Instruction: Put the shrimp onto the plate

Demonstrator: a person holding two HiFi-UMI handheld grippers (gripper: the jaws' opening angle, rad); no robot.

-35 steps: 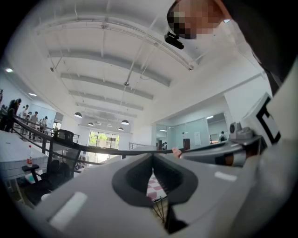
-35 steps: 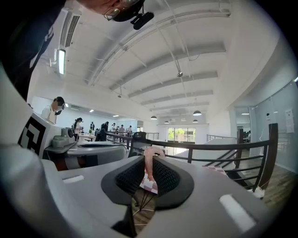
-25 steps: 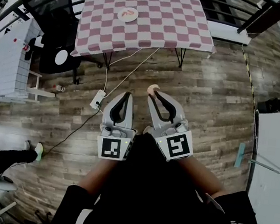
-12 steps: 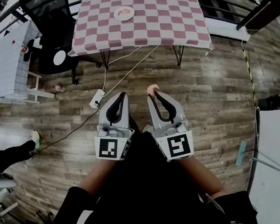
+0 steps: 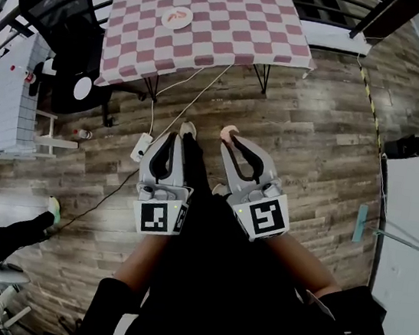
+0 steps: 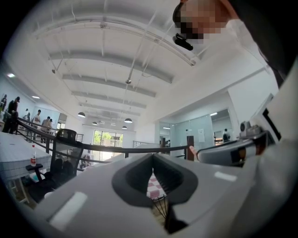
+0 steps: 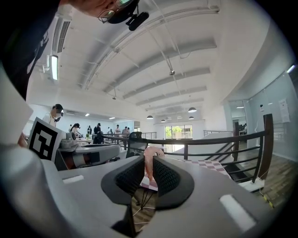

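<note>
— Plank flooring fills your head view. The checkered table (image 5: 238, 20) stands well ahead of you, and the plate (image 5: 168, 13) sits on its left part with something orange on it.
— What lies between you and that table?
— A power strip (image 5: 141, 147) and its cables lie on the floor, just left of your left gripper (image 5: 174, 136). A black chair (image 5: 61, 10) stands by the table's left edge. Your two grippers hang side by side over bare floor, and the shrimp (image 5: 229, 132) shows pink at the tip of your right gripper (image 5: 230, 139).
— And in your left gripper view?
— Your left jaws are pressed together at the tips with nothing in them. Checkered cloth shows through the gap behind the tips. A dark railing (image 6: 116, 148) crosses the view, with the chair to its left.
— And your right gripper view?
— Your right jaws are clamped on the shrimp, which stands upright between the ribbed pads. The railing and the checkered table lie beyond, to the right. People (image 7: 98, 130) stand far off on the left.
</note>
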